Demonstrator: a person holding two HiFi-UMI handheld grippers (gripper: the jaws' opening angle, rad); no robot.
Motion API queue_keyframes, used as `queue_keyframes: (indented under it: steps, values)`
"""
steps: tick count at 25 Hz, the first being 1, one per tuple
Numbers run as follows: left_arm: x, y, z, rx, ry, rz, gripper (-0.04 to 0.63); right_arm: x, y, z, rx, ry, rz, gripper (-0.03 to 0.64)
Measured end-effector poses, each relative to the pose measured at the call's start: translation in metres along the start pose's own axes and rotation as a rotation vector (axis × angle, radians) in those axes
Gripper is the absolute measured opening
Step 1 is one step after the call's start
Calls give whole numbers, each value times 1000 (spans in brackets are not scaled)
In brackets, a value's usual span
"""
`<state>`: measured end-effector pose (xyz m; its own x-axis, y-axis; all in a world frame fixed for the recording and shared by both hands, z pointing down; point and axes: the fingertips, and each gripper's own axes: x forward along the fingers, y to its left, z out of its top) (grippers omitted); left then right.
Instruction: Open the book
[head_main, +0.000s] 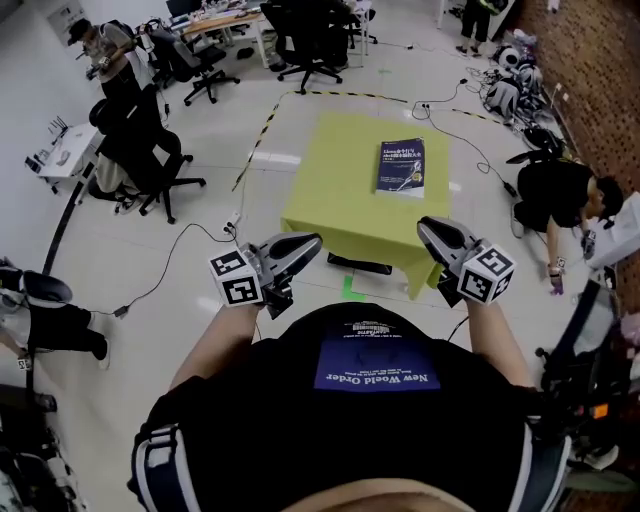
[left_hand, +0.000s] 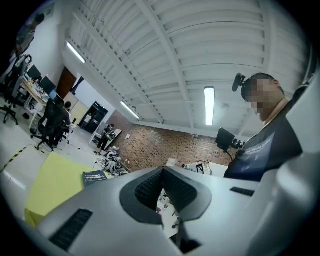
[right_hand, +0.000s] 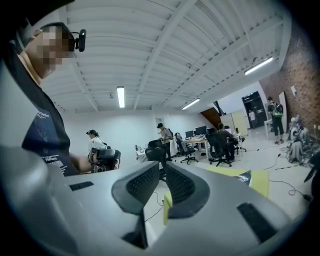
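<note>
A: Nearest the camera, at eleven o'clock, the left gripper (head_main: 305, 243) is carried clenched on nothing. At one o'clock the right gripper (head_main: 425, 225) is held with its jaws slightly parted and nothing between them. Why are both kept so far back?

B: No reach is judged to have been made yet. Both are pointed roughly level toward the surface (head_main: 330, 195) and are well apart from it, so the approach is taken to be the step in hand.

A: And the book (head_main: 401, 166)?

B: It is laid flat and closed at twelve o'clock, cover up, toward the far right corner of the yellow surface. It was presumably set there so that the cover can be lifted from an edge.

A: What is given by the gripper views that is lacked by the head view?

B: The jaw states are settled there: the jaws are seen pressed together on the left, and a narrow gap is seen on the right. The book (left_hand: 94, 176) is shown at eight o'clock in the left gripper view and at four o'clock (right_hand: 242, 177) in the right one. The stretch of floor (head_main: 200, 270) to be crossed is shown only from the head.
</note>
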<state>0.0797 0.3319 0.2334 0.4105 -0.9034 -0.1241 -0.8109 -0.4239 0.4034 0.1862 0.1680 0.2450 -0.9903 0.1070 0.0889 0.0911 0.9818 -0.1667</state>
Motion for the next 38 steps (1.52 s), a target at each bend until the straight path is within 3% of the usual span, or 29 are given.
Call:
queue_keyframes:
  steps: [6,9,18,22,28,32,38]
  values:
    - [18,49,9,-16,20,37,6,37,-48,0,25,12,22,40]
    - [21,83,20,-33,7,16,6,58,-69,-4,39,19,-9,44]
    - [42,202,85,-14,72,-202,6,133,-123,33,38,-28,-224,49]
    - [47,247,90,7,145,-289,6,156,-143,22,81,-28,-338,54]
    - [85,291,81,-35,195,-351,6,175,-174,-1,139,42,-386,71]
    - [116,311,69,-26,231,-343,6,179,-214,-6,161,58,-384,80]
    - [191,327,56,24,295,-266,6,176,-290,-17,193,51,-281,94]
